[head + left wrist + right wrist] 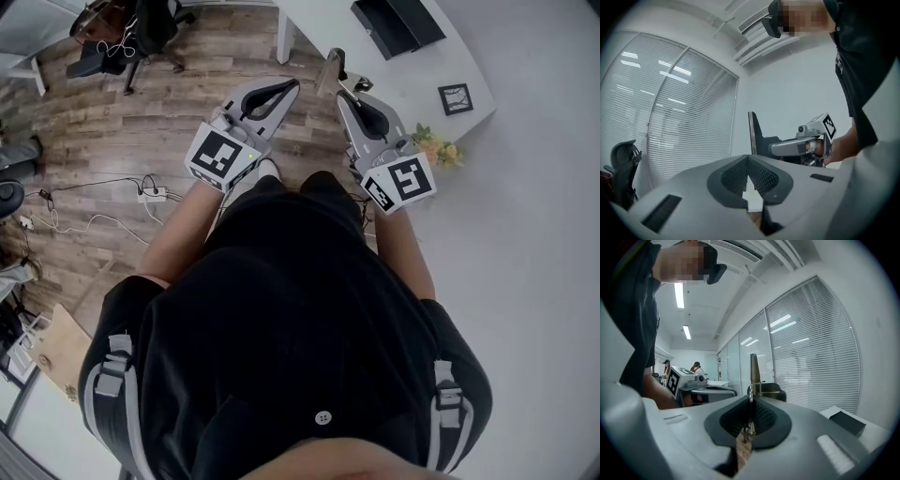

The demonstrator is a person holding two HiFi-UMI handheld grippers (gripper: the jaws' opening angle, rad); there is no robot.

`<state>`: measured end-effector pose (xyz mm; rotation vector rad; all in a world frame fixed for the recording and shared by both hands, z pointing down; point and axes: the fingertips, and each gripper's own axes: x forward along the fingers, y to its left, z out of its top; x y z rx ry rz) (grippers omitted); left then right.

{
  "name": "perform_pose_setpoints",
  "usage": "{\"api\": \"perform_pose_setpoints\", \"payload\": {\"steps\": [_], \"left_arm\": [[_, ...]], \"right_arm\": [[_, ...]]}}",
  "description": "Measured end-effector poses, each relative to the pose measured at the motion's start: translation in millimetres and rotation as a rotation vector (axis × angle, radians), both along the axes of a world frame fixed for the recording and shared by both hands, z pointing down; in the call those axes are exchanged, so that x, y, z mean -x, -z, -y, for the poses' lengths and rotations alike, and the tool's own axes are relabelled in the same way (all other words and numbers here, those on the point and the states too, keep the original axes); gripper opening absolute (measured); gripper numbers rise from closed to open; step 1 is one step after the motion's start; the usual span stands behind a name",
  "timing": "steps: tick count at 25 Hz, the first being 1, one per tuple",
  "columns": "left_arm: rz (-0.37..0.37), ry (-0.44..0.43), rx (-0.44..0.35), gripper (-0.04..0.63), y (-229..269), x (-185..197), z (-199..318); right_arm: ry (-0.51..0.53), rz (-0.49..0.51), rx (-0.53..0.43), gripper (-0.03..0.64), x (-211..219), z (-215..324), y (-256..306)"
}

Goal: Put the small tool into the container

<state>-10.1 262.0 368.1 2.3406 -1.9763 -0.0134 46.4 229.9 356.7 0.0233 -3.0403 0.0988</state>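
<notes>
Where the person stands over the wooden floor, both arms reach forward at the near-left corner of a white worktop.

Item 1: left tongs. Jaws drawn together at the tips, nothing between them, confirmed in the left gripper view. Marker cube at the rear, on the hand side. Held over bare floor, left of the worktop.

Item 2: right tongs. Jaws closed narrow on the small tool, a thin flat strip that stands up out of the tips. The right gripper view shows the same: right tongs clamped on the strip, with a small metal fitting at its base.

Item 3: container. Black, box-shaped, resting on the far part of the worktop, well apart from the small tool. It also appears at the right edge of the right gripper view.

Item 4: framed picture, lying on the worktop near its right edge.

Item 5: flowers, just beside the right tongs' marker cube.

Item 6: power strip with cables, on the floor to the left.
</notes>
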Motion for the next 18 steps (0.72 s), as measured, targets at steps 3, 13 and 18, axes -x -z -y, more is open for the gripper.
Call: {"api": "perform_pose_setpoints", "payload": {"steps": [3,13,18], "left_arm": [[-0.009,0.004,-0.003,0.009,0.2,11.3,3.6],[0.001,0.021,0.031,0.009,-9.1,36.4,42.2],[0.027,0.011,0.044,0.009,-3.0,50.5,83.8]], "right_arm": [[-0.002,-0.009,-0.002,0.014,7.8,4.9,-1.0],[-0.014,0.009,0.016,0.014,30.5,53.5,-9.5],[-0.026,0.029,0.012,0.014,43.3,96.5,-2.9]]}}
